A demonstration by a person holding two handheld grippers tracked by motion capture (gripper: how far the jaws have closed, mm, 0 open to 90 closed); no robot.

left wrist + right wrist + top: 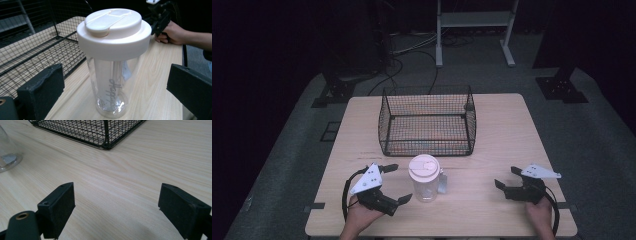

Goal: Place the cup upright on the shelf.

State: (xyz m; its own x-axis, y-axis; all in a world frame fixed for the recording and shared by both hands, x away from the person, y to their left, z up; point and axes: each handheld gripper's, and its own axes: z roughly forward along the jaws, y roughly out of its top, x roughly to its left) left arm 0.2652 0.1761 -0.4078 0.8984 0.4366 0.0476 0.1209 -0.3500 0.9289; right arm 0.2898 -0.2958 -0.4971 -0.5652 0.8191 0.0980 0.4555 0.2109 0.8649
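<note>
The cup (425,180) stands upright on the table (492,150), just in front of the basket (428,120). Left gripper (393,183) is wide open right beside it, right gripper (506,177) open too, well apart. Tall, top-heavy thing, so I'd guess a lopsided squeeze tips it.

both hand-held grippers (396,182) (508,177) wide apart
</note>
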